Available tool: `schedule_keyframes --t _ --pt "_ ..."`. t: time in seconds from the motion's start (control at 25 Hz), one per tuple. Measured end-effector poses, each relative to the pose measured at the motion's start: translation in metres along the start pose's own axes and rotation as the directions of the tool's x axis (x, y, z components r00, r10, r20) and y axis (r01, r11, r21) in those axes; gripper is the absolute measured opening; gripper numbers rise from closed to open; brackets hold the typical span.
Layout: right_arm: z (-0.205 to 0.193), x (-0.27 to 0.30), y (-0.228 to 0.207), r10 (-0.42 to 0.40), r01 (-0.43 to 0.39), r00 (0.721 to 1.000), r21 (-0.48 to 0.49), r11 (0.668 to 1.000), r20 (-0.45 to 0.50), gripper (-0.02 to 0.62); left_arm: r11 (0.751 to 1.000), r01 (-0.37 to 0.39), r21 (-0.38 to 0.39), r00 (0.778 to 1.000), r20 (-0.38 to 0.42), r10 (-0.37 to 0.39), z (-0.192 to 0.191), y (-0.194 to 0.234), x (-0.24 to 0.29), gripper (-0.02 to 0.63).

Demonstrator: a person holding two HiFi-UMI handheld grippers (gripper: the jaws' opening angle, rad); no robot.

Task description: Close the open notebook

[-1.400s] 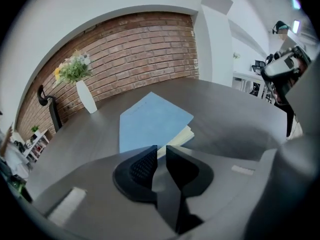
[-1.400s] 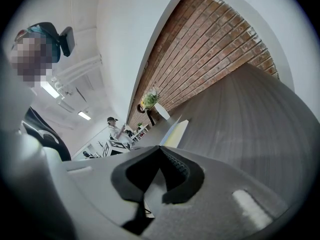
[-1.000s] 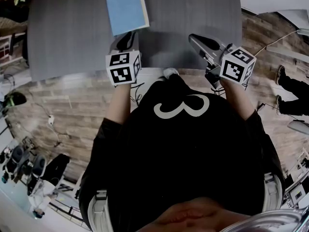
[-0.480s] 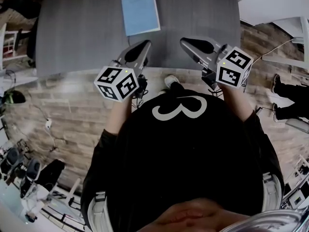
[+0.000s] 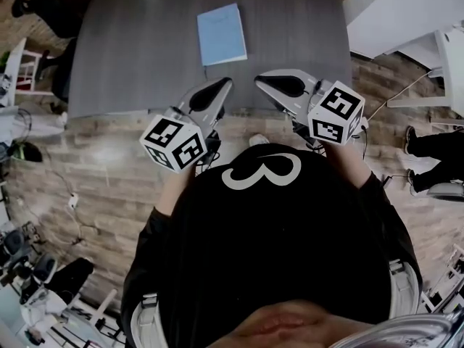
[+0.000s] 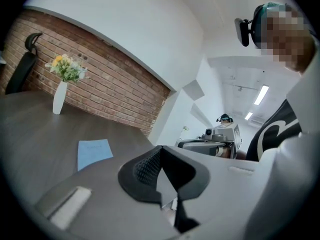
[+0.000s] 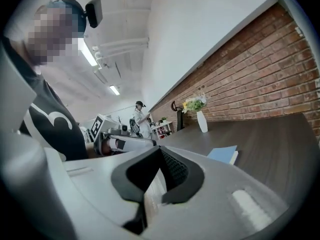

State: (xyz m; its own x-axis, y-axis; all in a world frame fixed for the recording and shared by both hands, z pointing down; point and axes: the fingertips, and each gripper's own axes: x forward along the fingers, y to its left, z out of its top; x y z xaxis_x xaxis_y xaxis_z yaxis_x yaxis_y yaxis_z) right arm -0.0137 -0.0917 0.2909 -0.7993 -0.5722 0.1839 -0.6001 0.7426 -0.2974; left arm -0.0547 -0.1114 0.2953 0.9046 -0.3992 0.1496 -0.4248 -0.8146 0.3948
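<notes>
The notebook (image 5: 222,35) lies flat on the table (image 5: 130,49), about midway across its width and toward its far half. Its blue cover faces up, so it looks already closed. Its long axis runs from the table's near edge to its far edge, turned only slightly. A pale page edge shows on its right-hand side, so the spine is probably on the left.

Both tools hover over the table's near edge, well apart from the notebook, which lies straight ahead of them. The left hand-held gripper (image 5: 225,85) has its jaws pressed together on nothing. The right hand-held gripper (image 5: 259,80) is likewise pressed together and empty. The left one sits almost in line with the notebook's long axis, and the right one stands just off to that axis's right. I judge the left a shade nearer, though little seems left for either to do.
</notes>
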Motion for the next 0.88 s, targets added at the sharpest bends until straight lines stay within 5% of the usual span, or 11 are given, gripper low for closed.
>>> schedule_keyframes --t 0.88 --pt "0.03 -0.006 0.024 0.035 -0.034 0.998 -0.031 0.999 0.051 0.002 0.994 0.003 0.111 1.0 0.027 -0.006 0.03 -0.029 -0.014 0.017"
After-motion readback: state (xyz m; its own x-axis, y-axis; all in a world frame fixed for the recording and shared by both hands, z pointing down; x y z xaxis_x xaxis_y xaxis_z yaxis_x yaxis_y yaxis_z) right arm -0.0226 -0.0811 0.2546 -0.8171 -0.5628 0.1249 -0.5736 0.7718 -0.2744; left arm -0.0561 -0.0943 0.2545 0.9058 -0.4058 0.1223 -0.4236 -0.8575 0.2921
